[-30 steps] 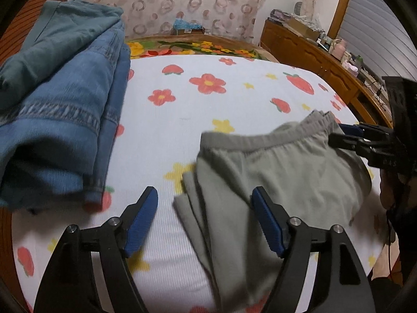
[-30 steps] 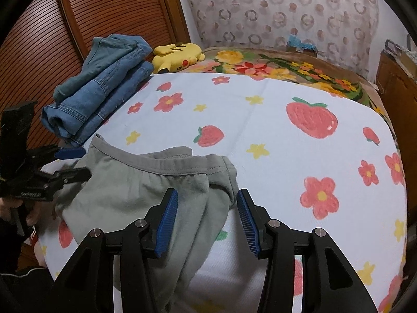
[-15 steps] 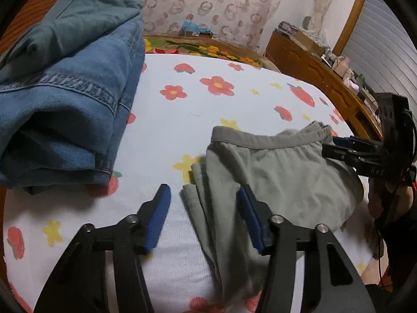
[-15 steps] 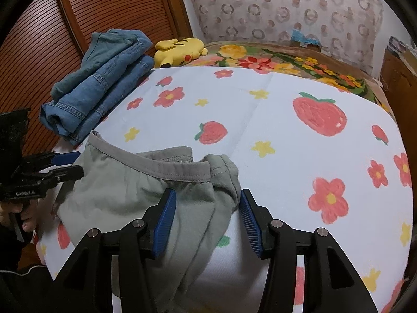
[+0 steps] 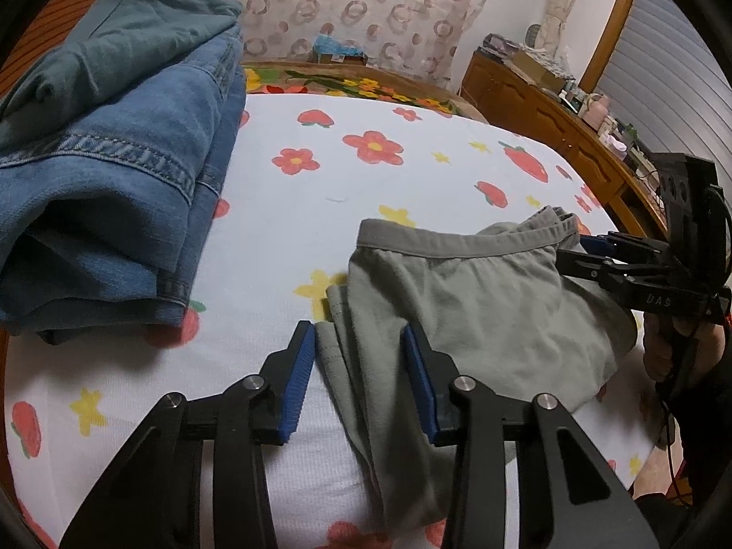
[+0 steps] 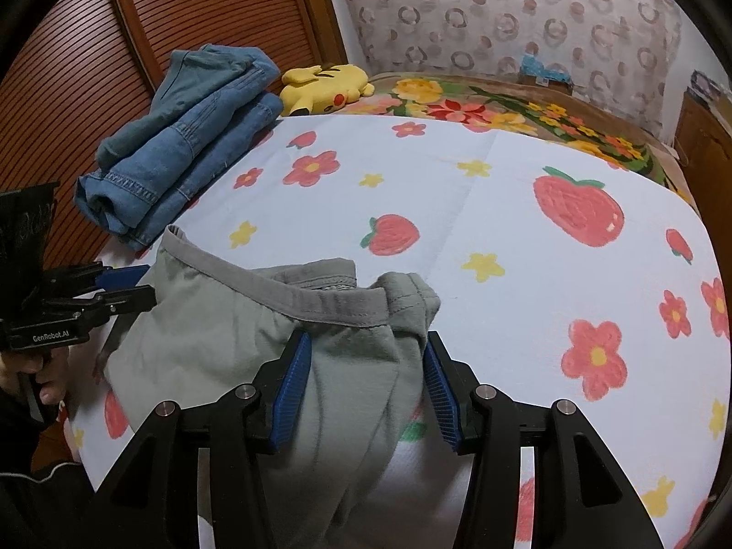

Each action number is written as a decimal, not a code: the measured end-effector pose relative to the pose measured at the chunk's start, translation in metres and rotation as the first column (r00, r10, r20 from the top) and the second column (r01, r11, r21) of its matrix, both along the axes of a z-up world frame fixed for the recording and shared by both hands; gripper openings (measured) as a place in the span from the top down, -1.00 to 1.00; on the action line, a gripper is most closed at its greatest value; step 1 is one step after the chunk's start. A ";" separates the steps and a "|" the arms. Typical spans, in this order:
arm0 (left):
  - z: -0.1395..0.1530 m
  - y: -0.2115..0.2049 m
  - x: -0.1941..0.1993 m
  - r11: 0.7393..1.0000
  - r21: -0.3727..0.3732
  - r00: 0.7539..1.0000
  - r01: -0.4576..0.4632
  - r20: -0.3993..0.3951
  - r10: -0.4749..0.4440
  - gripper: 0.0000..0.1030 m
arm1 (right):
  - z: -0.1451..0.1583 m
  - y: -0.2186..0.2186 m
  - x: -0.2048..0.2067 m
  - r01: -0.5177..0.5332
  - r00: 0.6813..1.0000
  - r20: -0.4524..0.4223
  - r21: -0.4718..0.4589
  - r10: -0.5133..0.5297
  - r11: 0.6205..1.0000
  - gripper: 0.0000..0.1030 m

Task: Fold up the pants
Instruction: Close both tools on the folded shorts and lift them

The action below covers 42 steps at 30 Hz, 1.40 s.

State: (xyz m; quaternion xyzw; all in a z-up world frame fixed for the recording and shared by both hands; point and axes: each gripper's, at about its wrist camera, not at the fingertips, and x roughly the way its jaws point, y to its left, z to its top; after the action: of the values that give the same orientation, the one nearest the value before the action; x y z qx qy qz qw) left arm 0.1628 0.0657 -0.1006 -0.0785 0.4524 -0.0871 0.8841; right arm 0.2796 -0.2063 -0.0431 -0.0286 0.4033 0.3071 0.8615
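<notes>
Grey pants (image 5: 480, 302) lie bunched on the flowered bedsheet, waistband toward the far side, legs hanging over the near edge. My left gripper (image 5: 361, 343) is open, its blue pads straddling the pants' left folded edge. My right gripper (image 6: 368, 343) is open around the waistband's right end, with the grey pants (image 6: 256, 343) between and under its pads. In the left wrist view the right gripper (image 5: 594, 256) shows at the pants' right end; in the right wrist view the left gripper (image 6: 123, 286) shows at their left edge.
A stack of folded blue jeans (image 5: 105, 174) lies at the left of the bed (image 6: 192, 151). A yellow plush toy (image 6: 325, 87) sits by the headboard. A wooden dresser (image 5: 549, 110) with clutter stands at the right. The white sheet (image 6: 503, 210) stretches beyond the pants.
Both grippers have moved in over the pants' ends. The left gripper's jaws have narrowed around the left edge. The pants have shifted slightly.
</notes>
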 end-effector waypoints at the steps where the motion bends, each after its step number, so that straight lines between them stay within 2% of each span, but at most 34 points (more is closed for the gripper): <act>1: 0.000 0.000 0.000 1.000 0.001 1.000 0.003 0.000 -0.003 0.29 | 0.000 0.001 -0.001 -0.005 1.000 -0.001 0.003 0.005 1.000 0.11; 5: 0.000 -0.003 -0.001 1.000 -0.003 1.000 0.015 0.001 -0.015 0.45 | -0.001 0.003 -0.003 -0.028 1.000 -0.008 0.014 0.028 1.000 0.41; 9: 0.002 -0.004 -0.001 0.999 -0.026 1.000 0.026 0.003 -0.026 0.70 | 0.000 0.001 -0.003 -0.040 0.999 -0.012 0.036 0.041 0.999 0.57; 11: 0.004 -0.005 -0.002 0.999 -0.034 1.000 0.029 0.009 -0.028 0.76 | 0.002 0.000 -0.005 -0.045 0.999 -0.008 0.047 0.045 0.998 0.63; 27: 0.054 -0.005 -0.010 0.999 -0.042 0.990 0.034 0.140 -0.028 0.81 | 0.040 0.003 -0.017 -0.067 0.991 0.125 0.110 0.053 0.992 0.70; 42: 0.118 0.008 0.009 0.998 0.055 0.951 -0.025 0.308 0.006 0.81 | 0.097 0.027 -0.004 -0.119 0.954 0.289 0.102 0.085 0.988 0.70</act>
State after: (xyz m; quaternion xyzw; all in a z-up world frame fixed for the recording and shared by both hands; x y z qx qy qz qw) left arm 0.1714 0.0733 0.0174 -0.0415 0.3107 -0.0780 0.9464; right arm 0.2752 -0.1794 0.0536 -0.0418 0.2548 0.3672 0.8936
